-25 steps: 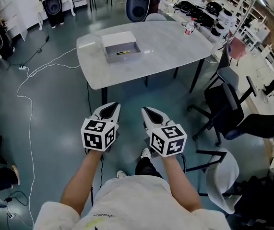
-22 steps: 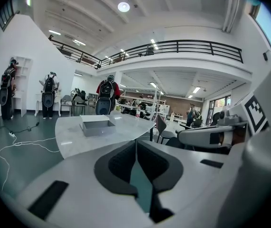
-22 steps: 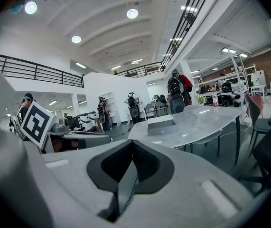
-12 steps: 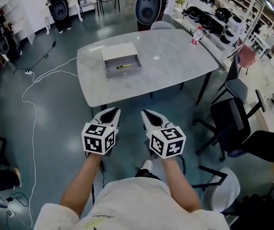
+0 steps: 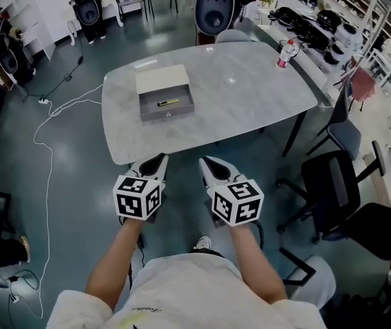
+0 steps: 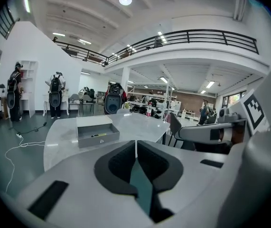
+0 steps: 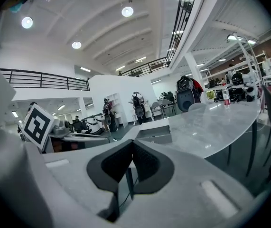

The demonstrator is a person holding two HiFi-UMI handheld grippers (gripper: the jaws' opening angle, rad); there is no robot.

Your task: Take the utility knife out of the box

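There is one worktop [image 5: 250,101], one box [image 5: 168,113], one utility knife [image 5: 167,103] and one bottle [image 5: 286,53]. There are two grippers, the left gripper [image 5: 159,159] and the right gripper [image 5: 206,161], each with two jaws. One long white cable [image 5: 42,137] is also in view.

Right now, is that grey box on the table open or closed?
Open. The head view looks straight into the box, and the yellow utility knife lies in plain sight on its floor.
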